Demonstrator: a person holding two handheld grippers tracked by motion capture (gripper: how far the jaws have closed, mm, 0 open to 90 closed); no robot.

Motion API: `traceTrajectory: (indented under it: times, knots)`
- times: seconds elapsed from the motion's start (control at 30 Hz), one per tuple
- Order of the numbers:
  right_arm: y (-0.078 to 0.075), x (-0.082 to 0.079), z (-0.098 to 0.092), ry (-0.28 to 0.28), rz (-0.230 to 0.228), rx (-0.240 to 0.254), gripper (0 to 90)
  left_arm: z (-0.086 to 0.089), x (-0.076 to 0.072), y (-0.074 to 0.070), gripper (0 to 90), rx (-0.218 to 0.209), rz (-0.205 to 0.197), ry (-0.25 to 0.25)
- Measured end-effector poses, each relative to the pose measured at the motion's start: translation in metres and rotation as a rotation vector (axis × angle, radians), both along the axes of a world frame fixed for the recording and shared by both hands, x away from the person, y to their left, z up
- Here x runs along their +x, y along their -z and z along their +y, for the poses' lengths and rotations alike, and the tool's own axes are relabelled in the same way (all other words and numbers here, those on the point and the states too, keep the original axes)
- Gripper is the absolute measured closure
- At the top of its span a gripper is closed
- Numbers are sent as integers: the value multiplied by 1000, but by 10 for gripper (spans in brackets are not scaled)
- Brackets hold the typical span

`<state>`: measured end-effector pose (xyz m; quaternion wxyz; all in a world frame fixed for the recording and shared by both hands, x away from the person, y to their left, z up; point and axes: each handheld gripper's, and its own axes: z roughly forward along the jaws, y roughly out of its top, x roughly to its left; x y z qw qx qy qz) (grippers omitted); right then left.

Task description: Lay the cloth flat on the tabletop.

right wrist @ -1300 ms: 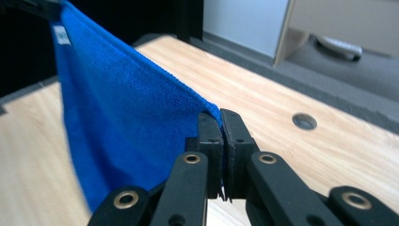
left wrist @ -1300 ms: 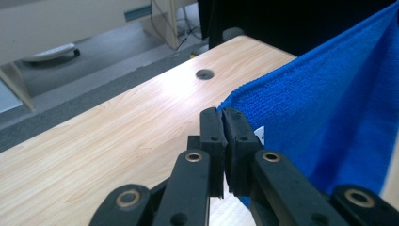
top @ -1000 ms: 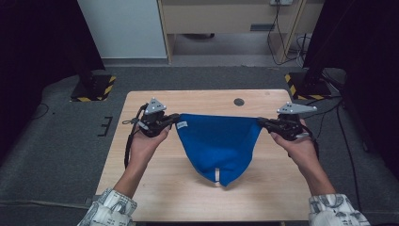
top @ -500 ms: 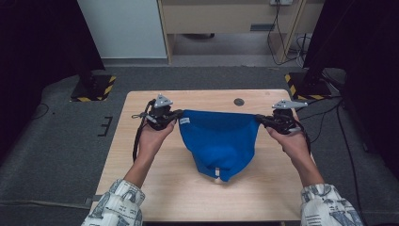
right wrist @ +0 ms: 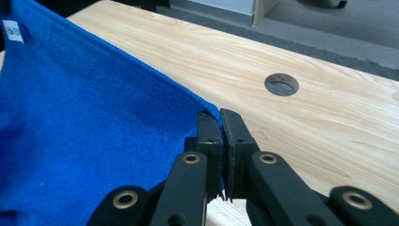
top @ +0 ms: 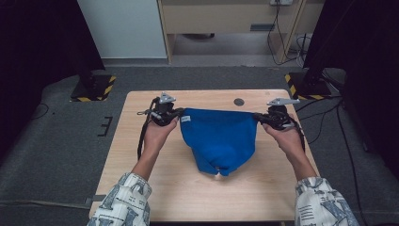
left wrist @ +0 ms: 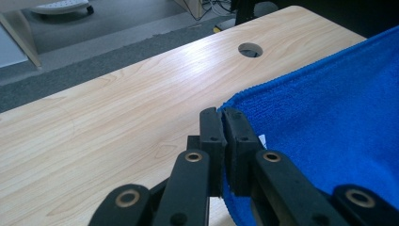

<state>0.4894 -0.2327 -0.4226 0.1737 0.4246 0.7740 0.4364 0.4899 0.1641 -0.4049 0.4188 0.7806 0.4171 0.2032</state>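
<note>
A person at a wooden table point(top: 141, 141) stretches a blue cloth point(top: 221, 136) between two hand-held grippers. The left gripper point(top: 175, 114), at nine o'clock of the cloth, has its jaws clamped together on one top corner; the right gripper point(top: 258, 117), at three o'clock, pinches the opposite corner the same way. The top edge runs taut between them, while the rest of the cloth hangs toward six o'clock and narrows onto the tabletop. A round cable hole point(top: 239, 101) sits at twelve o'clock, just beyond the cloth.
</note>
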Motion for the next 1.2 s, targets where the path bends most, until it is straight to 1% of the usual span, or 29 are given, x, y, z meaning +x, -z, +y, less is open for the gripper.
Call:
traceTrajectory:
  times: [0.07, 0.2, 0.27, 0.3, 0.33, 0.37, 0.4, 0.47, 0.6, 0.63, 0.67, 0.77, 0.83, 0.87, 0.9, 0.97, 1.03, 1.07, 1.1, 1.17, 1.2]
  knots:
    - [4, 5, 2, 4, 6, -15, 869, 0, 3, 3, 864, 3, 2, -10]
    - [6, 7, 4, 3, 9, -19, 869, 0, 7, 7, 864, 7, 6, -21]
    - [8, 8, 5, 4, 10, -21, 869, 0, 8, 10, 864, 18, 10, -26]
    - [9, 9, 5, 3, 14, -28, 869, -1, 9, 11, 864, 19, 13, -25]
    - [12, 11, 6, 5, 21, -42, 869, -3, 10, 13, 864, 31, 15, -28]
    - [12, 11, 6, 5, 21, -42, 869, -3, 10, 13, 864, 31, 15, -28]
    - [15, 13, 7, 10, 24, -51, 867, -6, 12, 16, 864, 48, 16, -29]
    - [18, 15, 7, 17, 28, -54, 866, -6, 13, 18, 864, 52, 18, -33]
    - [23, 19, 9, 30, 34, -63, 865, -6, 21, 26, 864, 41, 38, -40]
    - [23, 19, 9, 30, 34, -63, 865, -6, 21, 26, 864, 41, 38, -40]
    - [26, 23, 10, 31, 47, -66, 863, -5, 25, 30, 864, 41, 43, -46]
    - [34, 29, 12, 32, 62, -70, 863, -4, 32, 38, 864, 43, 59, -53]
    - [42, 34, 15, 37, 74, -83, 864, -3, 36, 44, 864, 46, 77, -52]
    - [42, 34, 15, 37, 74, -83, 864, -3, 36, 44, 864, 46, 77, -52]
    - [49, 38, 17, 39, 83, -94, 869, -3, 40, 50, 864, 51, 89, -52]
    - [51, 40, 18, 43, 84, -100, 872, -2, 41, 53, 864, 48, 96, -54]
    - [56, 45, 21, 53, 87, -124, 882, -2, 47, 60, 865, 34, 108, -63]
    - [57, 47, 22, 59, 87, -129, 882, -2, 47, 60, 865, 34, 108, -63]
    - [59, 49, 23, 61, 92, -124, 882, -1, 51, 65, 865, 37, 121, -69]
    - [60, 50, 24, 60, 98, -125, 882, -1, 52, 67, 864, 36, 123, -71]
    - [62, 54, 25, 61, 108, -127, 879, 1, 54, 69, 863, 32, 127, -75]
